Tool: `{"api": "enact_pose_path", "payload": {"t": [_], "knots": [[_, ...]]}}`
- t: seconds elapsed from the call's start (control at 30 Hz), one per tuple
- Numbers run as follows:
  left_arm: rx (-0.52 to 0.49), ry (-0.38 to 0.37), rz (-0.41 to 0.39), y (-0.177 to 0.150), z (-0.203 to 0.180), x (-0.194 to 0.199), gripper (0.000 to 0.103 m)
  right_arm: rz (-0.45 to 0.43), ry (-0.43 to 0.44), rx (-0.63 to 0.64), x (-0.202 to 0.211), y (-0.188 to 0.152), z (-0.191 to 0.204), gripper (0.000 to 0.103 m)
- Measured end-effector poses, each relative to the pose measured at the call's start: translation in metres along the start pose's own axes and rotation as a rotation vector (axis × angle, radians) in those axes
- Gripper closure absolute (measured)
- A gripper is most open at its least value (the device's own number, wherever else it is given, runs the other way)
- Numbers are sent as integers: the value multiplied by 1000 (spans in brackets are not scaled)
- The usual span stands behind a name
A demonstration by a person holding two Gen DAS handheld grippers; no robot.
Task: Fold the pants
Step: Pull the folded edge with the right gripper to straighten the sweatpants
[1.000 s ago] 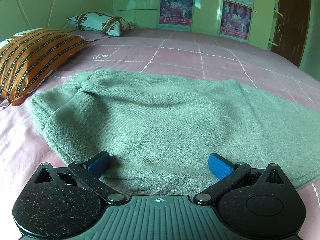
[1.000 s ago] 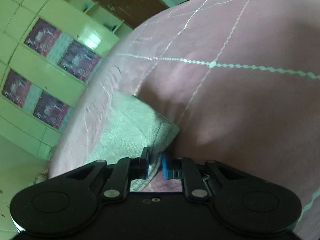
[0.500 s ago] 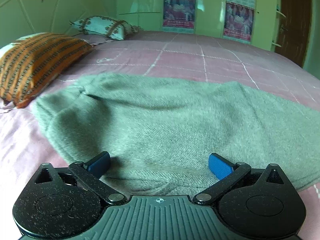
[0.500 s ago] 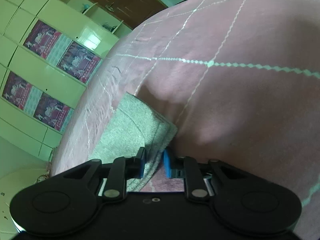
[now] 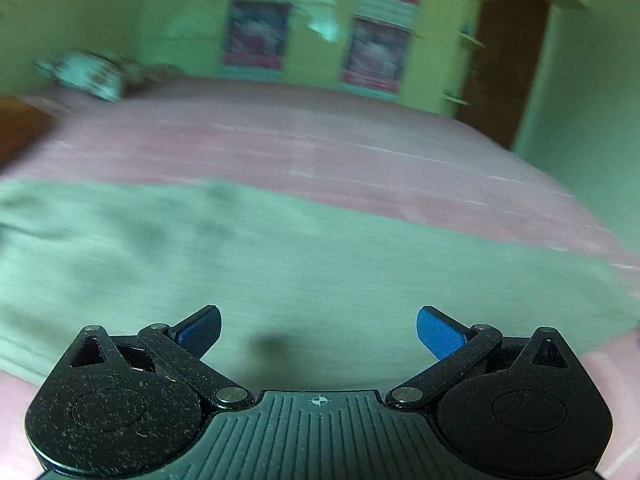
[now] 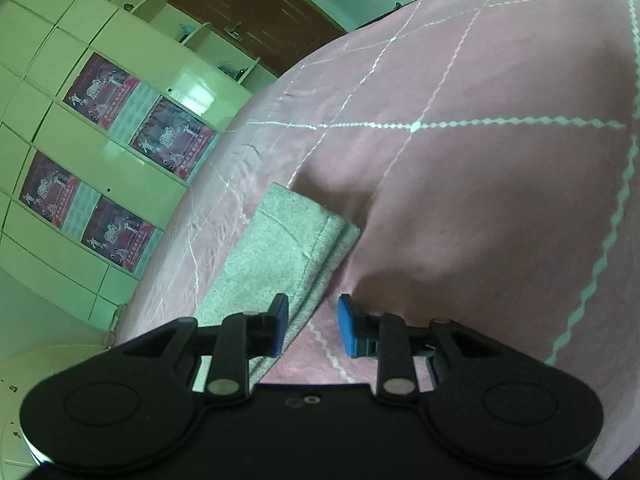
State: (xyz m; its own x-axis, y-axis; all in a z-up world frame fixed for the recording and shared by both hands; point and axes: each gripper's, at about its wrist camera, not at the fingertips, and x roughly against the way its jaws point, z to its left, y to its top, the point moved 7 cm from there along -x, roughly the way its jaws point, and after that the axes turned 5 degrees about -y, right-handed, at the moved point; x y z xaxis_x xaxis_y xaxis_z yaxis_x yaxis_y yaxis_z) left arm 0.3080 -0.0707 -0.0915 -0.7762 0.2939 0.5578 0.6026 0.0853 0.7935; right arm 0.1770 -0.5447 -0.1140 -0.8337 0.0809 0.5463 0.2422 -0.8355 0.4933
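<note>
Left wrist view, smeared by motion blur: a bed covered with a pink bedsheet [image 5: 320, 148] filled the middle ground, backed by a pale green wardrobe [image 5: 320, 20] bearing two visible pairs of dark posters [image 5: 256, 34], with a brown door [image 5: 508, 52] at the right. One patterned pillow [image 5: 86, 74] lay at the far left of the bed, and the brown edge of a second cushion [image 5: 18, 124] showed at the frame's left border. The grey-green pants [image 5: 280, 264] lay spread flat across the sheet from left to right, directly ahead of the left gripper [image 5: 318, 330], whose two blue pads [image 5: 438, 336] stood wide apart with nothing between them, above the cloth. Right wrist view, sharp and tilted: the same sheet, crossed by white stitched grid lines, rose in soft wrinkles; the wardrobe [image 6: 100, 128] carried four posters [image 6: 172, 140] in two pairs, and open shelves with small items, too small to identify, flanked the door [image 6: 248, 4]. One folded end of the pants [image 6: 280, 252] lay on the sheet, its layered hem edge running toward the right gripper [image 6: 312, 330]. That gripper's jaws had just been opening; its two pads [image 6: 346, 330] stood slightly parted, the left one over the cloth edge, the right one over bare sheet, neither pressing the fabric.
</note>
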Motion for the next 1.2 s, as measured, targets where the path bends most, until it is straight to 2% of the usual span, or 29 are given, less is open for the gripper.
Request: {"api": "enact_pose_path", "payload": {"t": [0.07,0.13,0.23,0.43,0.63,0.8,1.03,1.2], "knots": [[17,-18,21,-6,-35,-15,0,-6,-6,11,1,3,2,81],[35,-4,44,-13,-60,-28,0,-9,-1,25,1,6,3,81],[-8,34,52,-21,-93,-38,0,-20,-8,29,0,9,1,81],[-86,78,85,-30,-126,-44,0,-34,0,16,-6,13,-8,82],[-121,113,82,-38,-135,-46,0,-28,20,2,-12,15,-15,87],[-125,117,80,-39,-136,-47,0,-29,25,-1,-14,15,-13,86],[-141,131,74,-40,-137,-51,0,-3,-26,111,-36,14,-6,90],[-131,106,59,-38,-134,-48,0,9,-24,133,-27,19,2,94]]}}
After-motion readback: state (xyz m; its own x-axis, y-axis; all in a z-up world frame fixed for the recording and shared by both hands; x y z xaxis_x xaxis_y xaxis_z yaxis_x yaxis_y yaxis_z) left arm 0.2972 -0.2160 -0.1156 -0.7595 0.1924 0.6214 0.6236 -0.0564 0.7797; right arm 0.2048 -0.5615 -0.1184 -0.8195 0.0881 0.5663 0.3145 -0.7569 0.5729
